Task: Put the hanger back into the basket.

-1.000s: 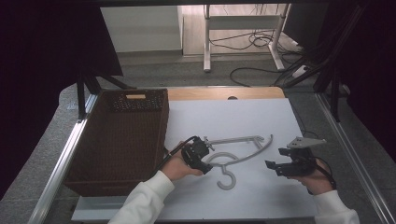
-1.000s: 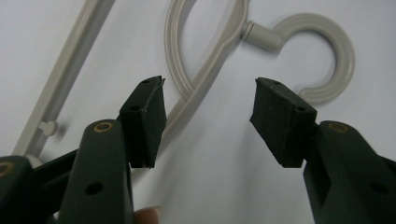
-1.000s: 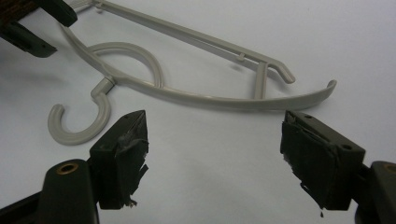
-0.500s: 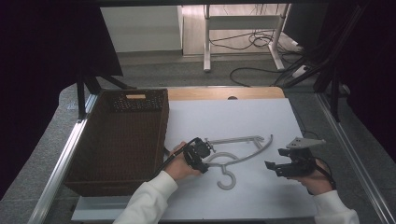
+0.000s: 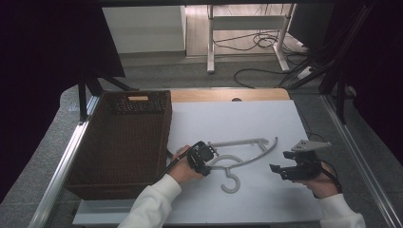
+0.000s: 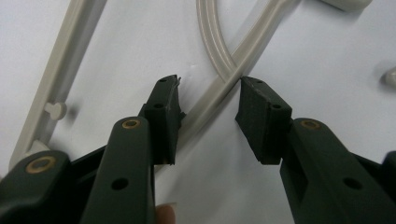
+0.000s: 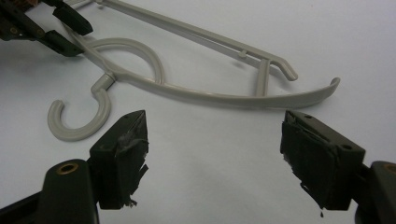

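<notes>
A pale grey-beige plastic hanger (image 5: 240,160) lies on a plain white table surface (image 5: 247,118) — no pattern on either. The left gripper (image 5: 205,159) and right gripper (image 5: 280,170) are black, the right one topped by a grey plate, with brass-coloured pins in the jaws. The woven basket (image 5: 123,142) is dark brown — a small tan label sits at its far rim — and the person's sleeves (image 5: 152,204) are white.

Legible text: none found.
Hanger (image 5: 240,159): grey plastic, no brand or number readable.
Basket (image 5: 119,142): pale tab on the far rim, no lettering discernible.
Table (image 5: 237,118): white surface, unmarked.
</notes>
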The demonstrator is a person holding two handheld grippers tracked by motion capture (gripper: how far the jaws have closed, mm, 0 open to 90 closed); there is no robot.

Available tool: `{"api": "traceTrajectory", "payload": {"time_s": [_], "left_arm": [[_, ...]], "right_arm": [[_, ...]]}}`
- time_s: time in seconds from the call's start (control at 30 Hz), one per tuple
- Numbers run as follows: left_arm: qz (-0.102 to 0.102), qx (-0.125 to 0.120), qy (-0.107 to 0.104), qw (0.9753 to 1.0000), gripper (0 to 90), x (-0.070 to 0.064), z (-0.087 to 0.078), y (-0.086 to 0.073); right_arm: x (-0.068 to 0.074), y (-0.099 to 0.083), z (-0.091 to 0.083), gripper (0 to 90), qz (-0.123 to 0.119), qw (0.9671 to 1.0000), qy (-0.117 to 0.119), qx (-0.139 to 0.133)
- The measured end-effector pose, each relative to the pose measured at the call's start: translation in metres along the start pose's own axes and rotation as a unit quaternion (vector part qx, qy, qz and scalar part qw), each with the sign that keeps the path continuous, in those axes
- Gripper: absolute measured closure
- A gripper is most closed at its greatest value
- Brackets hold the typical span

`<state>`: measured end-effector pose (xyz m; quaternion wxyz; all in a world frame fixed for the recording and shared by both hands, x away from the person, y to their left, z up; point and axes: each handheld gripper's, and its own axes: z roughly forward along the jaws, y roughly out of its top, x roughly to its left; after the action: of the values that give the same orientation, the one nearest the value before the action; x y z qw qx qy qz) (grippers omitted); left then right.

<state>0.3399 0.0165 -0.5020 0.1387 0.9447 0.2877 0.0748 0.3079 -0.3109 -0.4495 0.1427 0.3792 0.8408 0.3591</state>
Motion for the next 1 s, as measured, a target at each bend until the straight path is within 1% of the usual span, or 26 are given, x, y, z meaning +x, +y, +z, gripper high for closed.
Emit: {"api": "traceTrajectory", "payload": {"time_s": [0.1,0.17,0.2,0.27,0.4,0.47,0.53,0.67,0.7,0.83,0.87,0.9,0.93,1.0], "left_arm": [[0.000,-0.001,-0.002,1.0000,60.0,0.000,0.000,0.000],[0.008,0.000,0.002,1.0000,60.8,-0.001,0.000,0.001],[0.015,0.002,0.005,0.9999,61.8,-0.003,0.000,0.001],[0.029,0.002,0.008,0.9996,66.3,-0.005,0.000,0.003],[0.035,0.000,0.005,0.9994,68.6,-0.006,0.000,0.005],[0.039,-0.004,0.001,0.9992,69.9,-0.007,0.000,0.005],[0.042,-0.010,-0.008,0.9991,72.4,-0.009,0.000,0.006],[0.052,-0.016,-0.017,0.9984,77.6,-0.013,0.000,0.010],[0.054,-0.014,-0.019,0.9982,78.6,-0.014,0.000,0.010],[0.054,-0.021,-0.023,0.9981,80.7,-0.014,0.001,0.012],[0.052,-0.022,-0.028,0.9980,81.2,-0.014,0.001,0.012],[0.044,-0.023,-0.032,0.9983,81.6,-0.013,0.000,0.013],[0.042,-0.025,-0.032,0.9983,81.6,-0.013,0.000,0.013],[0.034,-0.033,-0.041,0.9981,81.7,-0.011,-0.002,0.013]], "right_arm": [[0.000,0.000,0.001,24.1,-0.001,1.0000,0.000,0.001],[0.000,0.000,0.001,24.1,-0.002,1.0000,0.000,0.001],[0.000,0.000,0.001,24.1,-0.002,1.0000,0.000,0.001],[0.000,0.000,0.000,24.1,-0.003,1.0000,-0.001,0.001],[0.000,0.000,0.001,24.1,-0.002,1.0000,-0.001,0.000],[-0.001,0.000,0.001,24.0,-0.001,1.0000,-0.003,0.000],[-0.001,-0.001,0.000,24.1,-0.002,1.0000,-0.004,-0.001],[-0.001,0.000,0.000,24.0,-0.002,1.0000,-0.007,-0.002],[-0.001,0.000,-0.001,24.0,-0.001,1.0000,-0.007,-0.002],[-0.001,0.000,-0.001,24.0,-0.002,1.0000,-0.009,-0.005],[-0.002,0.000,-0.001,24.0,-0.002,0.9999,-0.009,-0.005],[-0.002,0.000,-0.001,24.0,-0.003,0.9999,-0.010,-0.005],[-0.002,0.000,-0.001,24.0,-0.001,0.9999,-0.010,-0.005],[-0.003,0.000,-0.002,24.0,-0.001,0.9999,-0.012,-0.006]]}}
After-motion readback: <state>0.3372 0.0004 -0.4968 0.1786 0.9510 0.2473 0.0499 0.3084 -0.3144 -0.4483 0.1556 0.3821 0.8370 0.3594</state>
